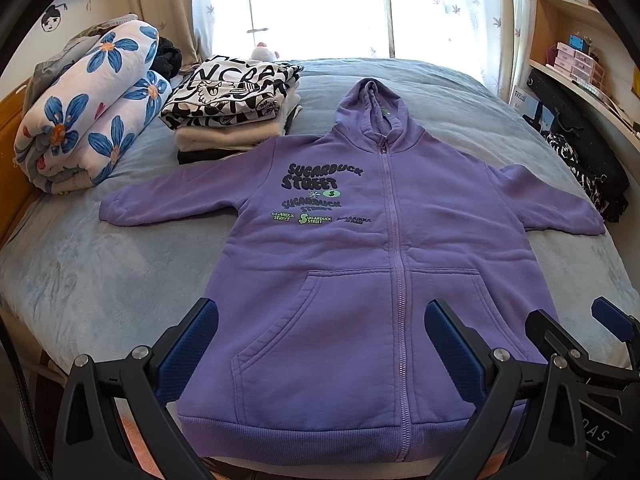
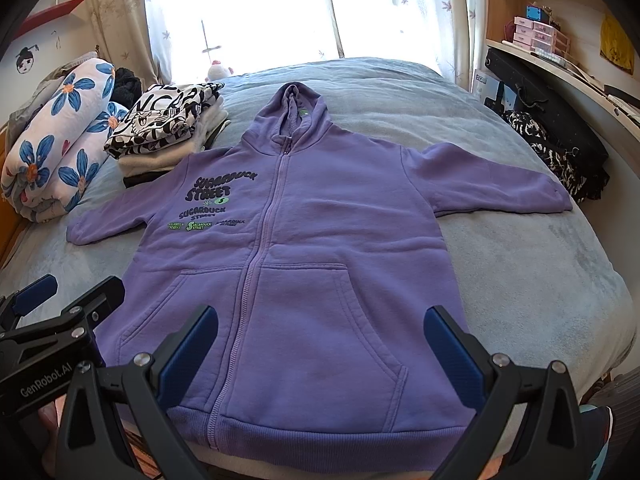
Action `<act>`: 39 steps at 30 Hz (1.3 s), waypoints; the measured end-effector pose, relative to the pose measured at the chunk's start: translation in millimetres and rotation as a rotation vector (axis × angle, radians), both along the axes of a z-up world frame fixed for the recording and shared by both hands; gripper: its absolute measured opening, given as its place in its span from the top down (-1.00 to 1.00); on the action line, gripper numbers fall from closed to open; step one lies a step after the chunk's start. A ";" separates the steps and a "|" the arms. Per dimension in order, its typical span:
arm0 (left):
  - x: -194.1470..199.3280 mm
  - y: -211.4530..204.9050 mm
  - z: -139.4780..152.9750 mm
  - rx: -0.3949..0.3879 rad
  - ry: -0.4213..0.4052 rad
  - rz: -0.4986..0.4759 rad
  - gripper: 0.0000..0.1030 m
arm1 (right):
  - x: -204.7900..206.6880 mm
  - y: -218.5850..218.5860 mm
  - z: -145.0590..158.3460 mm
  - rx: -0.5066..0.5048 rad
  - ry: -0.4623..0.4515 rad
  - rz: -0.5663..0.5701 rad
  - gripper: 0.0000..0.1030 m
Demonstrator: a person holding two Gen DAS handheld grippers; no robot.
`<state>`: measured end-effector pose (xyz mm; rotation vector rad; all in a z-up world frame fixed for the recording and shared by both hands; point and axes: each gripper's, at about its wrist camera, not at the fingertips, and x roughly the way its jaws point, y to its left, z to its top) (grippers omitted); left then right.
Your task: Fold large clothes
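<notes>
Left wrist view, upper left of frame: a rolled white quilt with blue flower print (image 1: pixel 88 108) lies on the bed with the grey-blue blanket (image 1: pixel 80 280). Just right of it stands a stack of folded garments topped by a black-and-white lettered piece (image 1: pixel 232 96).

Centre of frame: the purple zip-front hooded fleece sweatshirt (image 1: pixel 360 248) lies flat, front up, zip closed, both sleeves spread sideways. Its long axis runs from the ribbed hem at the lower edge of frame to the hood pointing toward the window at top. One sleeve cuff (image 1: pixel 114 208) lies near the quilt.

Lower frame: the left hand-held gripper (image 1: pixel 320 340) hovers above the hem, jaws wide, holding nothing. At lower right the right hand-held gripper (image 1: pixel 576 330) shows likewise spread and empty, as the right wrist view confirms.

Judgement: the fabric looks thick, soft and limp, moderately heavy, not slippery. Best holds are probably the cuffs or shoulder seams, folding sleeves inward first.
</notes>
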<state>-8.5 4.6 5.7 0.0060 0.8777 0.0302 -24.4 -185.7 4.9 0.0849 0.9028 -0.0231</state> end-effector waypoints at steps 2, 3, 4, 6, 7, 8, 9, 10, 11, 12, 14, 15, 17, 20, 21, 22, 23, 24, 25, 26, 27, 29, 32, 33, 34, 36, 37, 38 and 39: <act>0.1 0.0 -0.2 0.001 0.000 0.000 -0.98 | 0.1 0.0 -0.5 -0.001 0.001 0.000 -1.00; 0.0 0.2 -0.2 0.000 0.001 0.000 -0.98 | 0.0 0.0 -0.5 -0.002 0.001 0.000 -1.00; -1.4 1.6 -0.2 -0.001 0.002 0.001 -0.98 | 0.1 0.0 -0.7 -0.002 0.001 0.000 -1.00; -5.1 5.8 -1.1 -0.005 0.005 0.002 -0.98 | 0.1 0.1 -1.1 -0.003 0.000 0.000 -1.00; -6.0 6.6 -1.4 -0.004 0.006 0.003 -0.98 | 0.3 -0.1 -1.4 -0.003 0.001 0.001 -1.00; -6.1 6.8 -1.4 -0.004 0.006 0.003 -0.98 | 0.3 -0.1 -1.6 -0.002 0.001 0.000 -1.00; -5.9 6.7 -1.4 -0.004 0.006 0.003 -0.98 | 0.3 0.2 -1.7 -0.002 0.001 0.000 -1.00; -6.7 7.5 -1.5 -0.004 0.007 0.003 -0.98 | 0.5 0.2 -1.9 -0.002 0.002 0.000 -1.00; -6.9 7.4 -1.9 -0.004 0.008 0.003 -0.98 | 0.6 0.4 -2.0 -0.002 0.001 0.000 -1.00; -7.6 8.1 -2.4 -0.004 0.010 0.004 -0.98 | 0.7 0.4 -2.1 -0.001 0.002 0.000 -1.00; -7.2 8.5 -3.6 -0.005 0.014 0.004 -0.98 | 0.9 0.8 -2.3 -0.003 0.002 -0.001 -1.00; -6.1 8.4 -4.3 -0.005 0.017 0.004 -0.98 | 1.0 0.9 -2.4 -0.003 0.001 0.000 -1.00; -6.4 9.2 -5.0 -0.005 0.020 0.005 -0.98 | 1.3 1.2 -2.7 -0.004 0.001 0.000 -1.00; -5.7 8.2 -4.9 -0.004 0.019 0.003 -0.98 | 1.5 1.2 -3.1 -0.003 0.001 0.000 -1.00; -5.7 8.2 -4.9 -0.005 0.018 0.003 -0.98 | 1.5 1.4 -3.1 -0.004 0.000 0.000 -1.00; -6.2 8.7 -5.2 -0.005 0.019 0.003 -0.98 | 1.6 1.4 -3.3 -0.004 0.000 0.000 -1.00; -6.4 9.0 -5.4 -0.004 0.020 0.004 -0.98 | 1.7 1.4 -3.5 -0.004 0.001 0.000 -1.00; -5.8 8.2 -5.1 -0.004 0.020 0.004 -0.98 | 1.7 1.4 -3.5 -0.005 0.001 0.000 -1.00; -5.3 8.5 -5.7 -0.005 0.022 0.005 -0.98 | 1.7 1.3 -3.6 -0.005 0.002 -0.001 -1.00; -3.0 7.5 -6.8 -0.006 0.026 0.005 -0.98 | 1.8 1.3 -3.7 -0.005 0.001 0.000 -1.00; -3.2 7.6 -7.4 -0.007 0.027 0.006 -0.98 | 1.9 1.3 -3.8 -0.004 0.001 0.000 -1.00; -2.5 6.0 -8.4 -0.005 0.030 0.005 -0.98 | 2.0 1.4 -4.1 -0.005 0.001 0.000 -1.00; -2.1 6.0 -8.0 -0.006 0.030 0.006 -0.98 | 2.1 1.3 -4.4 -0.003 0.002 0.000 -1.00; -2.0 5.9 -7.9 -0.007 0.030 0.006 -0.98 | 2.1 1.3 -4.4 -0.004 0.002 0.000 -1.00; -2.1 5.8 -8.0 -0.006 0.030 0.006 -0.98 | 2.1 1.4 -4.4 -0.005 0.002 -0.001 -1.00; -2.0 5.7 -8.9 -0.006 0.031 0.006 -0.98 | 2.1 1.2 -4.5 -0.005 0.001 0.000 -1.00; -2.2 5.8 -9.0 -0.005 0.031 0.006 -0.98 | 2.2 1.3 -4.7 -0.005 0.001 0.000 -1.00; -1.7 5.6 -8.7 -0.005 0.031 0.006 -0.98 | 2.2 1.2 -4.8 -0.005 0.001 0.000 -1.00; -1.7 5.7 -8.6 -0.005 0.032 0.006 -0.98 | 2.5 1.3 -4.9 -0.005 0.002 0.000 -1.00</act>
